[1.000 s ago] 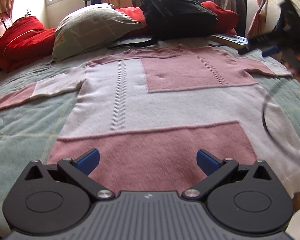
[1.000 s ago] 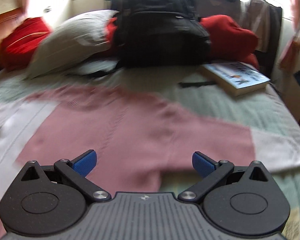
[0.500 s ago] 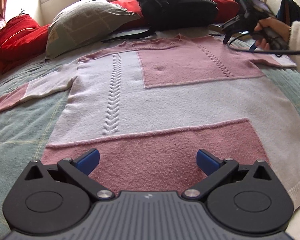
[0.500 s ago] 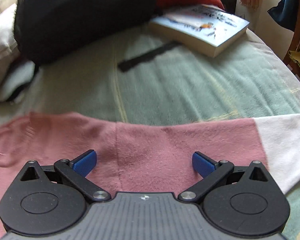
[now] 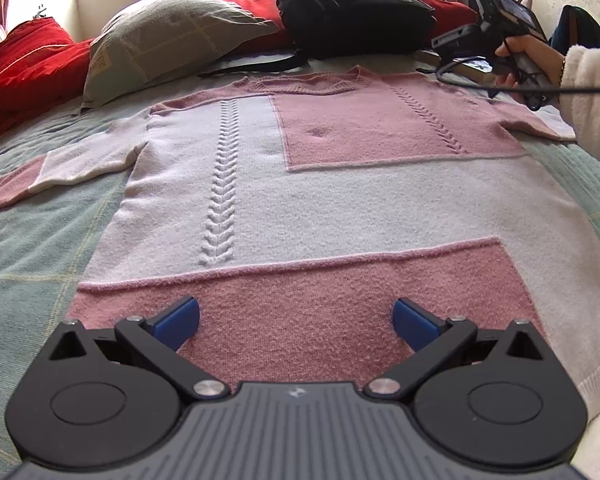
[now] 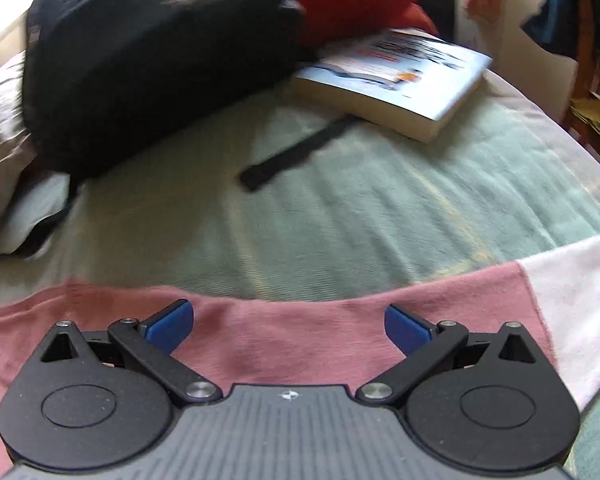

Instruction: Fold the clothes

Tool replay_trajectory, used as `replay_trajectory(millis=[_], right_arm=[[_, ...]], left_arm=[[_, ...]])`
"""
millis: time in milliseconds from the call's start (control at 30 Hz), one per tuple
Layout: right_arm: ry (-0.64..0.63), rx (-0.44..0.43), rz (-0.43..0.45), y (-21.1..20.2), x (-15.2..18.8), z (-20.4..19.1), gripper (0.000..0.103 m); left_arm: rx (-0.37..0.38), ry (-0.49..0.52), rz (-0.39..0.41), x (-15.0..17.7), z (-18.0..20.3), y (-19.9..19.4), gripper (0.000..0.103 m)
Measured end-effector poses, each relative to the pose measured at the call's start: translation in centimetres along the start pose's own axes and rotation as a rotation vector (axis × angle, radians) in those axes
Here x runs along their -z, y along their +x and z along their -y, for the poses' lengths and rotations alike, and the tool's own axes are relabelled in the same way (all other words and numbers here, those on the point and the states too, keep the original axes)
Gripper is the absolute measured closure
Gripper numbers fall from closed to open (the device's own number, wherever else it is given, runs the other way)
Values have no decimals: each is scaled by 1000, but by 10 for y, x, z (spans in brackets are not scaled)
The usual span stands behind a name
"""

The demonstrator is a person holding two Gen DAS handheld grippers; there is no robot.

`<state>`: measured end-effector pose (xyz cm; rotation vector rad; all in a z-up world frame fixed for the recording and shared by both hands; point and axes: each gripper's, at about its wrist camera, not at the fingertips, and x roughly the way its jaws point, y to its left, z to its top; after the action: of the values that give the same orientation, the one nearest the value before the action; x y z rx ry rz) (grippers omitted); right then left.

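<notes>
A pink and white knitted sweater [image 5: 320, 184] lies flat, front up, on the bed with both sleeves spread out. My left gripper [image 5: 296, 316] hovers open over the pink band at its hem, nothing between the blue pads. In the left wrist view a hand holds the right gripper body [image 5: 496, 20] above the sweater's right shoulder. My right gripper [image 6: 288, 322] is open just above the right sleeve [image 6: 340, 332], which is pink and turns white toward the cuff [image 6: 580, 300].
A black backpack [image 6: 140, 60], a book [image 6: 400, 76] and a black strap [image 6: 292, 156] lie beyond the sleeve. A grey pillow [image 5: 172, 36] and red cushions [image 5: 28, 60] line the head of the bed. The green bedspread [image 5: 28, 248] shows on both sides.
The right gripper has moved forward and down over the right sleeve, closer to the fabric. The left gripper has dropped slightly toward the hem. Both stay open.
</notes>
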<state>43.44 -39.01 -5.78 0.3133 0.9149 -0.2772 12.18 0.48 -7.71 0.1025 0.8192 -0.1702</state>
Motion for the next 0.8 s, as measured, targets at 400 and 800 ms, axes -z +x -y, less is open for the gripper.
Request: replay_trajectory(millis=[400, 800], right_arm=[[-70, 16, -7, 29, -9, -19, 0], [-301, -283, 23, -53, 57, -22, 0]], left_arm=[[-12, -9, 12, -1, -4, -3, 1], [-5, -33, -2, 1, -5, -1, 1]])
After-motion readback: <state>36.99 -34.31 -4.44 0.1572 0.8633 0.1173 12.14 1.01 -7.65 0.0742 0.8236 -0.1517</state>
